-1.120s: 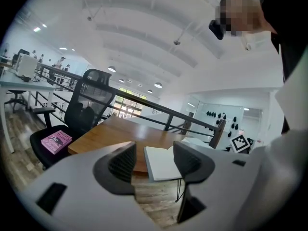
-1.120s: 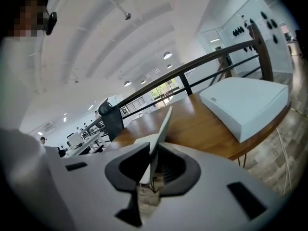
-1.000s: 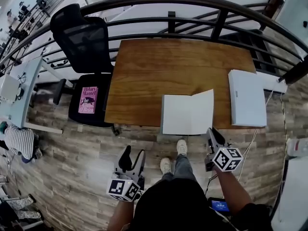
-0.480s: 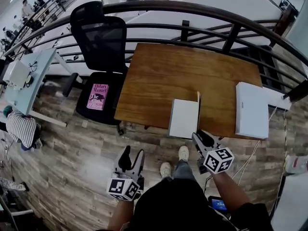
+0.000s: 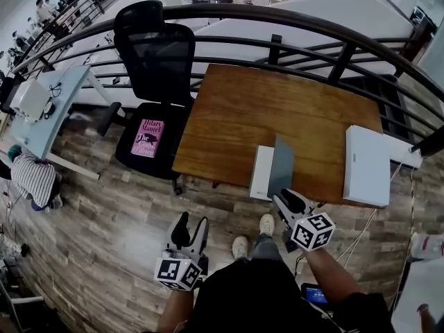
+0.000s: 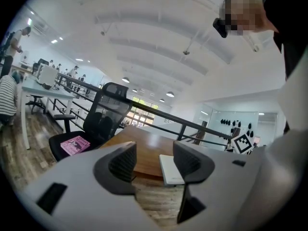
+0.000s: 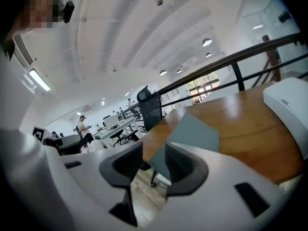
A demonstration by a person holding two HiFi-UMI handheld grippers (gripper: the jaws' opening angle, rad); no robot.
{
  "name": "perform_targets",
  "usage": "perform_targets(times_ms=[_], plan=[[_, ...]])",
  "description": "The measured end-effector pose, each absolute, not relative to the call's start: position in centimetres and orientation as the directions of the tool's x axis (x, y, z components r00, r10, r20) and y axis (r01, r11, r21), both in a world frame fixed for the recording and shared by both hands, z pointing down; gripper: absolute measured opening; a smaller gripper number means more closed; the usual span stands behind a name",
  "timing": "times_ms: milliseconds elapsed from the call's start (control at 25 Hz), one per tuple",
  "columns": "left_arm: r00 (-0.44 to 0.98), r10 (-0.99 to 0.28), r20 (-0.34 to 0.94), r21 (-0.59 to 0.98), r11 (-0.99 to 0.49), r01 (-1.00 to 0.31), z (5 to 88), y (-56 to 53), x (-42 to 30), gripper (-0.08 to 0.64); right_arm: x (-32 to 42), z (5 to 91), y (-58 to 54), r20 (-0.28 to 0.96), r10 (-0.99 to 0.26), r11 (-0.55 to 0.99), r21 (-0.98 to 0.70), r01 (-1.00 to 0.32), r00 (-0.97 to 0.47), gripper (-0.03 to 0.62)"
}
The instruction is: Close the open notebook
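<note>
Counter (image 5: 277, 109), wood top, sits against a dark railing (image 5: 291, 19), with a black office chair (image 5: 156, 54) at its left end and a pink book (image 5: 147, 139) on the chair seat. White flat box (image 5: 366, 165) lies at the counter's right side, well apart from the work. Notebook (image 5: 263, 173) lies at the near edge of the counter, in front of the person, maybe slightly over the edge. Its white pages show on the left and its grey cover (image 5: 283, 164) is raised and leaning over them, not yet flat. Risk, as a judgement: nothing holds the cover, so if it isn't far enough past upright it could flop back open. A late nudge from the right tongs could also push the notebook along or off the near edge, since it sits so close to it. Long axis runs from the near edge toward the railing, roughly square to the counter front. The hinge side is on the right and the free edge faces left toward the chair. Right tongs (image 5: 290, 201) hover just beside the notebook's near right corner. Their jaws have just been opening and stand narrowly apart, and the cover shows beyond them, not pinched. Left tongs (image 5: 191, 229) hang low over the floor, well apart from the counter, with jaws wide and nothing between them.
</note>
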State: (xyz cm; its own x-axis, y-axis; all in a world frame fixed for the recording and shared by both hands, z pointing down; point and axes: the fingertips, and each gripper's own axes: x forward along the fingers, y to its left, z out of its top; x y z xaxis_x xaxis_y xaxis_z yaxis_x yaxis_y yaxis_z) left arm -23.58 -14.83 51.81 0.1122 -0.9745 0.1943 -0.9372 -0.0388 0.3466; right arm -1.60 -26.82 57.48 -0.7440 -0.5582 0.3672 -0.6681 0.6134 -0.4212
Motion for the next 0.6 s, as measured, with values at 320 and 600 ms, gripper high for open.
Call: perform_targets(times_ms=[320,600], plan=[[0.133,-0.973,0.186,0.346,-0.062,-0.936,51.8,-15.0,-24.2,0.244,-1.1,57.1,-26.4,0.365,-0.586,0.598,-0.408,-0.69,-0.723,0.141],[0.207,-0.964,0.167,0.332,-0.143,-0.932,51.5,-17.0,-23.4,0.235,1.9,54.7,-26.6,0.321,-0.677,0.556,-0.366,-0.746,-0.662,0.12]])
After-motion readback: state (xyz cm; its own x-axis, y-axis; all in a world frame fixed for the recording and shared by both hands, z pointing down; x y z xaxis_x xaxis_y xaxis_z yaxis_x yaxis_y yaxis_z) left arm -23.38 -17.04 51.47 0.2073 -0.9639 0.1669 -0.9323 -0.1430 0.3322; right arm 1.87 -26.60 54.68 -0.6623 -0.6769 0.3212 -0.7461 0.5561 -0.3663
